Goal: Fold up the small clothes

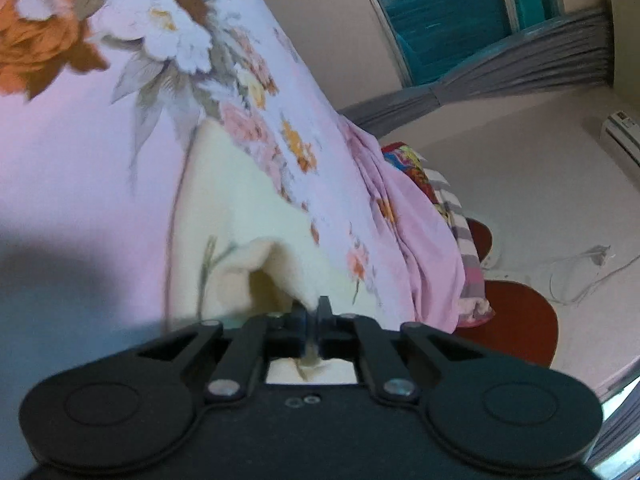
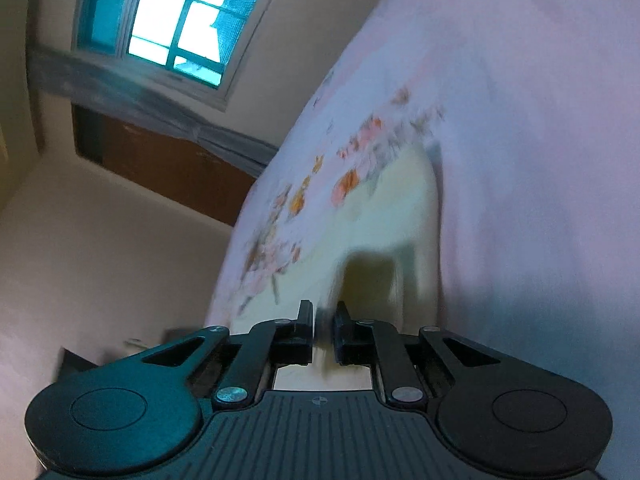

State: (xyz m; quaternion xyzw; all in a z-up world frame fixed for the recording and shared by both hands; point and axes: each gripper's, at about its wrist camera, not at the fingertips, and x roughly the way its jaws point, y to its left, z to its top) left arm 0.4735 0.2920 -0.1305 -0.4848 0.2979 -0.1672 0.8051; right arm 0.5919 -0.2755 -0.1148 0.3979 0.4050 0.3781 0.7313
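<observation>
Lying ahead of left gripper (image 1: 312,310): cream garment (image 1: 240,208), edge pinched.

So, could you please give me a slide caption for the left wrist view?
Left gripper shut on a cream garment lying on a pink floral bedsheet.

1 cream garment (image 1: 240,208) on 1 pink floral bedsheet (image 1: 80,168), 2 grippers, left gripper (image 1: 312,312) and right gripper (image 2: 324,316), 1 window (image 2: 180,20), 1 air conditioner (image 1: 622,136).
</observation>
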